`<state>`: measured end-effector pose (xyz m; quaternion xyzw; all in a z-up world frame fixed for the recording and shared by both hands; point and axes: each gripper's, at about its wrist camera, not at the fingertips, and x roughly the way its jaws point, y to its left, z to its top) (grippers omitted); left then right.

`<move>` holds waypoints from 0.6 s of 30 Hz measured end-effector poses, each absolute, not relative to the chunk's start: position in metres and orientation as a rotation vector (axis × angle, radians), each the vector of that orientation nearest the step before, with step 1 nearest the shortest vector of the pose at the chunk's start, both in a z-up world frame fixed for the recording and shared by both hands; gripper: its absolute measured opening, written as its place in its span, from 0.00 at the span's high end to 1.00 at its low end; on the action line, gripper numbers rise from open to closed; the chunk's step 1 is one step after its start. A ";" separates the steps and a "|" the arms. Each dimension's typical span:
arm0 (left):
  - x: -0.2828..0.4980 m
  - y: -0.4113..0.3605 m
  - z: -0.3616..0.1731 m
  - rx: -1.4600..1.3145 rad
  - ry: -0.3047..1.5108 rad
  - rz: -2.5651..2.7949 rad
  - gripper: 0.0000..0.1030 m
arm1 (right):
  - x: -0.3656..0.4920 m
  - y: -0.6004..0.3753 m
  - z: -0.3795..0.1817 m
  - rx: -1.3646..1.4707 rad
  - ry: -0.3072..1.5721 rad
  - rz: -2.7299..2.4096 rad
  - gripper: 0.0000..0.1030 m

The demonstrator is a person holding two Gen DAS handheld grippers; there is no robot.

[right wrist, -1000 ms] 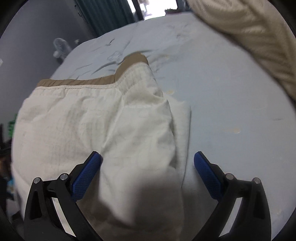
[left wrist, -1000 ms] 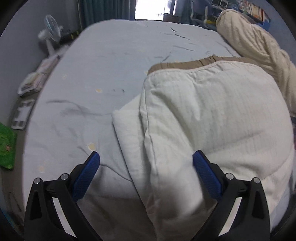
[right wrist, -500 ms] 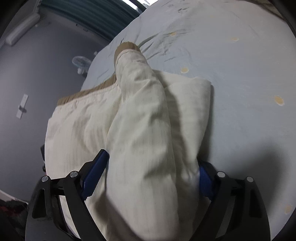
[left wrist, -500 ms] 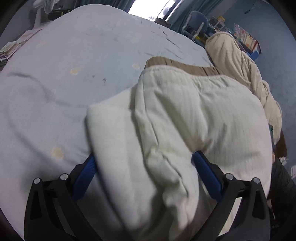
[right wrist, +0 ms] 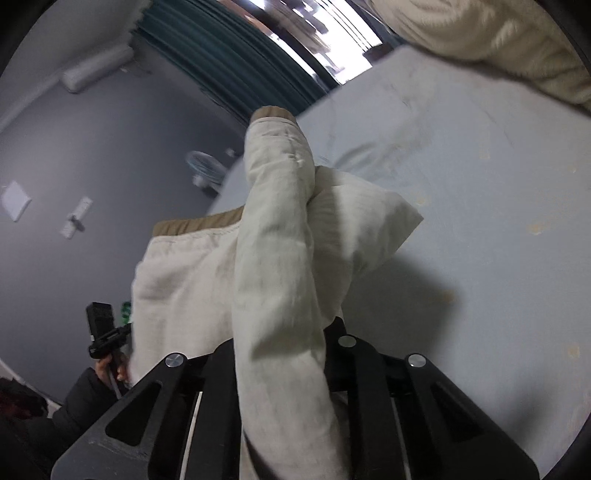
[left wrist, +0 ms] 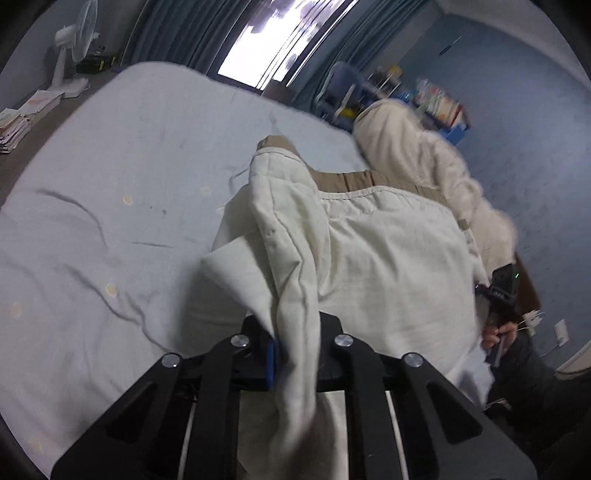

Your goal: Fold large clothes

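Note:
A large cream garment (left wrist: 376,266) with a tan waistband (left wrist: 354,181) lies partly folded on a pale blue bed (left wrist: 110,177). My left gripper (left wrist: 295,354) is shut on its near left edge, lifted off the bed. My right gripper (right wrist: 280,350) is shut on the near right edge of the same garment (right wrist: 273,258), which hangs up over the bed (right wrist: 498,221). The fingertips are mostly hidden in cloth. The other gripper shows at the edge of each view.
A cream knitted garment (left wrist: 424,162) lies piled at the bed's far right and also shows in the right wrist view (right wrist: 480,33). A white fan (left wrist: 70,55) and stacked papers (left wrist: 14,122) stand on the floor at left. Curtains and a bright window are behind the bed.
Both grippers went from open around the garment's near edge to shut on it, and have lifted it off the bed.

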<state>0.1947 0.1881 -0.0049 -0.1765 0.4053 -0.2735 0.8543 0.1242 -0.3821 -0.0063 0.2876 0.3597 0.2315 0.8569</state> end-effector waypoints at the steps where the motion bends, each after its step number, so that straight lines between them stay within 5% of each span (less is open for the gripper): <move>1: 0.181 0.190 0.011 -0.368 0.827 -0.580 0.92 | 0.114 -0.383 0.004 0.602 0.737 0.498 0.88; 9: 0.117 0.205 0.064 -0.397 0.819 -0.644 0.93 | 0.037 -0.398 0.059 0.623 0.681 0.554 0.89; 18: 0.127 0.216 -0.033 -0.520 0.966 -0.542 0.93 | 0.077 -0.401 -0.053 0.744 0.947 0.373 0.87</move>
